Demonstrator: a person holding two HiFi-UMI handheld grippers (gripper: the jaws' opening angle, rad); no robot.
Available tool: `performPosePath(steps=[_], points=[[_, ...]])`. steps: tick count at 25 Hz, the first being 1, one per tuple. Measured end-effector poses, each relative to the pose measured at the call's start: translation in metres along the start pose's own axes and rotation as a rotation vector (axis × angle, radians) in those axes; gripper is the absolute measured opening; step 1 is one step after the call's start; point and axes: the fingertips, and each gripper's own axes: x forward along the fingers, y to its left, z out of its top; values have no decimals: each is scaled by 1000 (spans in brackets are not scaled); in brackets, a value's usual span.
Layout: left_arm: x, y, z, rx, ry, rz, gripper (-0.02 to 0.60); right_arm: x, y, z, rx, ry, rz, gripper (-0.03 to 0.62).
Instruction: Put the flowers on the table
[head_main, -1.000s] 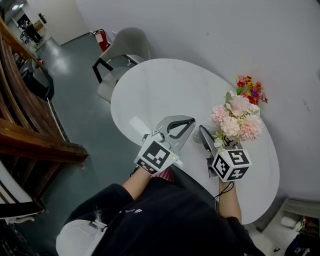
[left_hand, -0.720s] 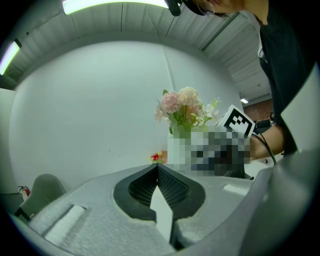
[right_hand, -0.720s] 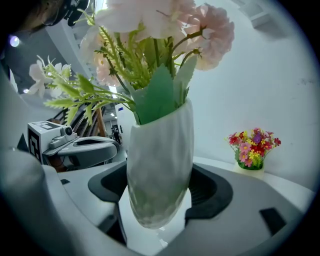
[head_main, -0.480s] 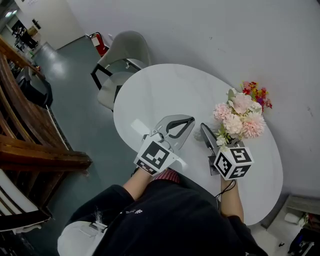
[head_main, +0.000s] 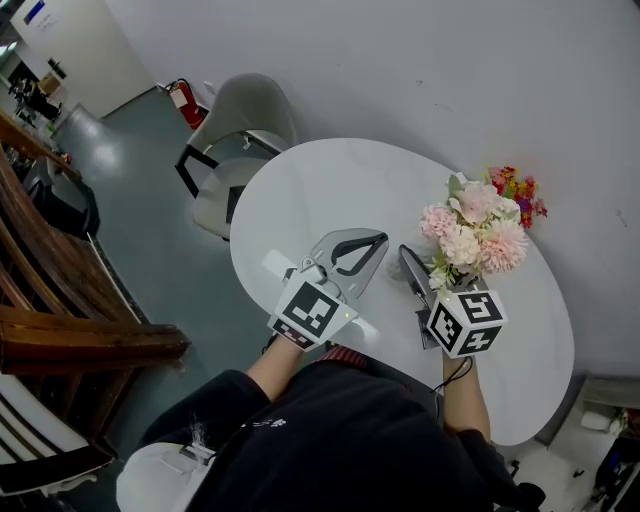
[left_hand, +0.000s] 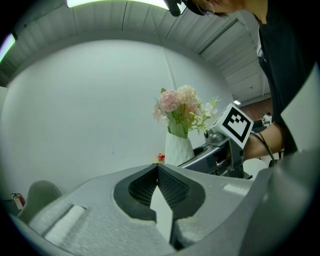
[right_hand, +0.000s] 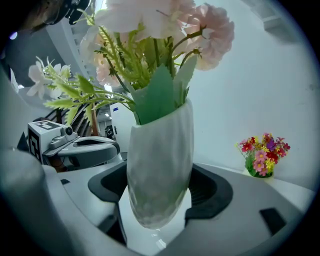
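Right tongs (right_hand: 160, 189) pinch a white ceramic vase of pink flowers (right_hand: 160, 160) low over the white oval bench (head_main: 330, 190); left tongs (left_hand: 157, 172) pressed together, empty. Setting down and release likely remain.

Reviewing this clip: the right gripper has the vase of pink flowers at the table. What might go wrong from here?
1. The right gripper clamps the white vase low, under a tall bunch of pink flowers. If it is let go at a tilt, it may topple on the table.
2. The small colourful flower pot stands close behind, so pushing further could knock it.
3. The shut left gripper sits close beside and might bump the vase.
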Motion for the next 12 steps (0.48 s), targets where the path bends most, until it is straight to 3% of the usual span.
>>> performPosePath(steps=[12], points=[[4,15,-4,9,-15,-65,-2,11,1,4,13,-15,-65,365]])
